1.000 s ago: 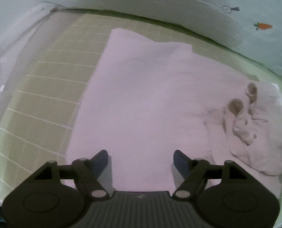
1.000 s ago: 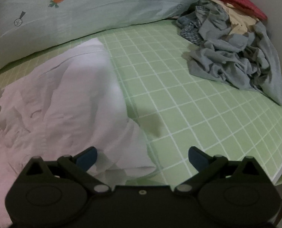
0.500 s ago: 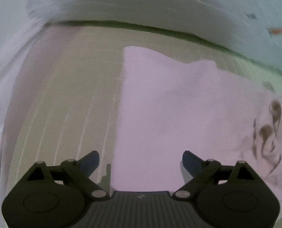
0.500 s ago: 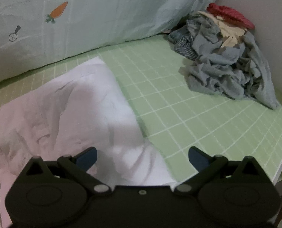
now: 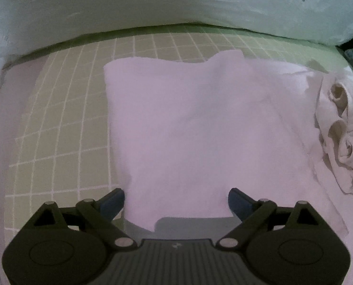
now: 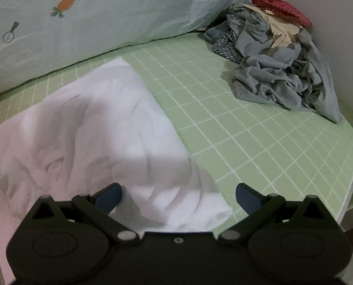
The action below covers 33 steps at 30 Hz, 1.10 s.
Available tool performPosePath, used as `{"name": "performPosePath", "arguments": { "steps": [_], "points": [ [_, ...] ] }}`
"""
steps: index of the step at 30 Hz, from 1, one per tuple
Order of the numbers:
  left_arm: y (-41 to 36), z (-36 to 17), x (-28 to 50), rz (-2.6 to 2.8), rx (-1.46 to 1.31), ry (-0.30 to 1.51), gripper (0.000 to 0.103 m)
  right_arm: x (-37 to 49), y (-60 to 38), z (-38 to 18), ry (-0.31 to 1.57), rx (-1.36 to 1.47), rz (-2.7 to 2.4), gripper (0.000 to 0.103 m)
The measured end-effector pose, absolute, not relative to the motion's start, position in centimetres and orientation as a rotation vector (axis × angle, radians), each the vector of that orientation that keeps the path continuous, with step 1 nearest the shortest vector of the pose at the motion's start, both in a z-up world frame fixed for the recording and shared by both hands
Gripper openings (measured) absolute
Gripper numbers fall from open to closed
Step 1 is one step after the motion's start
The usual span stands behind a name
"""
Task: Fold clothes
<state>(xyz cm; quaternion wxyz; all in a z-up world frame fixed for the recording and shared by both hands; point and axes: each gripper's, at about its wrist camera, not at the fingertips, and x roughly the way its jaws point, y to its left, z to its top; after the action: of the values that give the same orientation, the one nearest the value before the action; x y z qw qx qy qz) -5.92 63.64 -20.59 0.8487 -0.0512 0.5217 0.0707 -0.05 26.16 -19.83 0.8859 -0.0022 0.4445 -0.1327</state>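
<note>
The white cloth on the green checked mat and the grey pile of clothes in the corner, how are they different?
The white cloth lies spread out fairly flat with straight edges; the grey pile of clothes is crumpled into a heap. The white cloth is one plain colour; the pile mixes grey, checked, cream and red pieces. The cloth lies just in front of the open right gripper; the pile sits far off by the wall. Both rest on the green checked mat.
</note>
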Motion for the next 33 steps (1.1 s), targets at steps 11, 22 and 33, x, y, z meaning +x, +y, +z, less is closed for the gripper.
{"name": "performPosePath", "arguments": {
  "steps": [11,22,33],
  "points": [
    [64.7,-19.6,-8.1,0.17,-0.292,1.057,0.019,-3.0,25.7,-19.1,0.903,-0.004,-0.303,0.103],
    [54.7,-10.8,-4.9,0.06,-0.379,0.914,0.011,-2.0,18.4,-19.4,0.927,0.061,-0.263,0.103],
    [36.0,-15.1,5.8,-0.036,-0.51,1.023,0.032,1.0,7.0,-19.1,0.949,0.093,-0.206,0.101]
  ]
}}
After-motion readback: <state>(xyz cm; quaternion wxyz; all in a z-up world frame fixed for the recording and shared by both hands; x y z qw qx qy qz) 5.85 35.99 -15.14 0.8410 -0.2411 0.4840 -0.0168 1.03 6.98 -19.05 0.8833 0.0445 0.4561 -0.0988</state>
